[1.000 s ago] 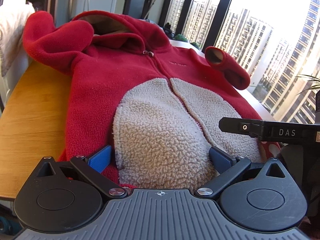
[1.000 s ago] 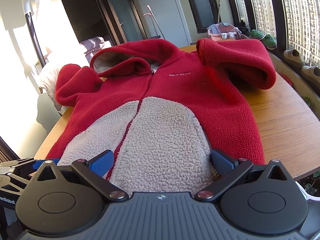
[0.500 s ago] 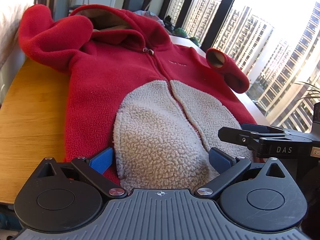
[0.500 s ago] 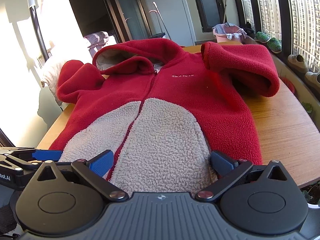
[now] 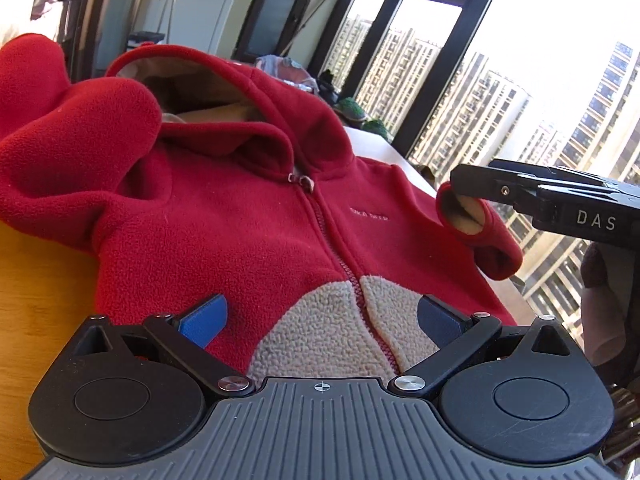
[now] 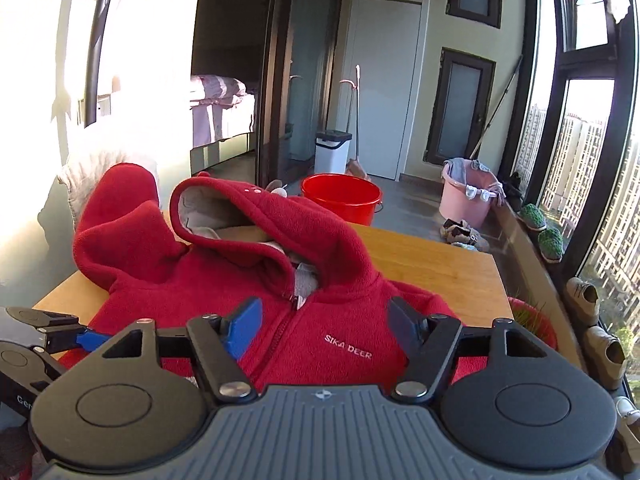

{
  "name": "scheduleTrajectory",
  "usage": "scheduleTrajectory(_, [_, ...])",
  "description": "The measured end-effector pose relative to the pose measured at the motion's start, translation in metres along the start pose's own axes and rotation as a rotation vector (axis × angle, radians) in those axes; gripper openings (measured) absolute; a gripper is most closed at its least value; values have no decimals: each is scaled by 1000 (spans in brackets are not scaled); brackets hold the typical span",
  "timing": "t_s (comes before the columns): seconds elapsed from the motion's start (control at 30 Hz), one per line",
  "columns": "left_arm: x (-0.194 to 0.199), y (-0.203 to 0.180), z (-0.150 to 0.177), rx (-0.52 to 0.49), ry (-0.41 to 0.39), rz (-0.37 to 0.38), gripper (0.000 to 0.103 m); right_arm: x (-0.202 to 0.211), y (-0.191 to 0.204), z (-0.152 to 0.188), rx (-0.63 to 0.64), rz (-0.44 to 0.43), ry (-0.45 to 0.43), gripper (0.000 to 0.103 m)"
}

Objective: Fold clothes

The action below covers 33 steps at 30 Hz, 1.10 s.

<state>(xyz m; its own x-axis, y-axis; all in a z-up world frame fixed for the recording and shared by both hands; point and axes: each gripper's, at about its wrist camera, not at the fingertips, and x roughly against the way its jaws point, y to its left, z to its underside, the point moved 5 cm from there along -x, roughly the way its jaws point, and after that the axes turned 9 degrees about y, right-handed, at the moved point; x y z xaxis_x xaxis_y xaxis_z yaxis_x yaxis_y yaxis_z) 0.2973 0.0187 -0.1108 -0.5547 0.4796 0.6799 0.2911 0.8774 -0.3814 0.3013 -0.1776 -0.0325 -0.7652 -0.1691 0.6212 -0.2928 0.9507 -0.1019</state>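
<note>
Red hooded fleece jacket point(image 5: 248, 216) flat on the wooden table point(image 6: 436, 264), zipped, hood at far end
Left gripper point(image 5: 320, 320) fingers spread wide over the chest, gripping nothing; right gripper point(image 6: 324, 322) fingers closing, nothing pinched

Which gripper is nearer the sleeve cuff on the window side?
Right. The right gripper has its tip beside the cuff, jaws closing. The left gripper sits back over the jacket's lower front, open.
</note>
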Motion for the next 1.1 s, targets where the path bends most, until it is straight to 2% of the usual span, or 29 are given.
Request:
scheduleTrajectory(0.1, [-2,3,4,-19,-21,7,103,-23,9,-28,59,5,-13,68])
scheduleTrajectory(0.13, [-2,3,5,-26,-32,9,103,-32,17,-37,106,18,-20,71])
scheduleTrajectory(0.17, [-3,3,6,-30,-43,11,103,-43,29,-47,163,31,-32,80])
scheduleTrajectory(0.23, [-3,2,7,-28,-62,8,103,-67,53,-65,242,62,-48,87])
scheduleTrajectory(0.4, [-1,5,9,-13,-85,12,103,-142,116,-98,374,103,-47,87])
scheduleTrajectory(0.47, [-1,6,9,-8,-85,20,103,-175,136,-105,396,93,2,87])
scheduleTrajectory(0.53, [-2,7,9,0,-85,27,103,-204,145,-112,351,64,82,79])
scheduleTrajectory(0.63, [-1,8,9,13,-90,35,103,-237,135,-124,293,100,168,63])
scheduleTrajectory(0.67, [-1,9,9,16,-92,40,103,-239,123,-134,283,134,163,55])
scheduleTrajectory(0.77, [-1,13,9,39,-101,64,103,-217,65,-187,188,256,36,55])
scheduleTrajectory(0.87, [1,22,8,102,-120,104,103,-170,-2,-240,14,344,-126,55])
scheduleTrajectory(0.93, [3,29,8,166,-138,136,103,-157,-24,-249,10,368,-176,55])
scheduleTrajectory(1.0, [4,32,8,185,-141,146,103,-156,-34,-252,48,407,-192,62])
scheduleTrajectory(1.07, [4,29,10,175,-137,136,103,-177,-35,-237,98,438,-127,83])
scheduleTrajectory(1.1, [4,28,10,172,-135,132,103,-190,-34,-226,107,435,-74,85])
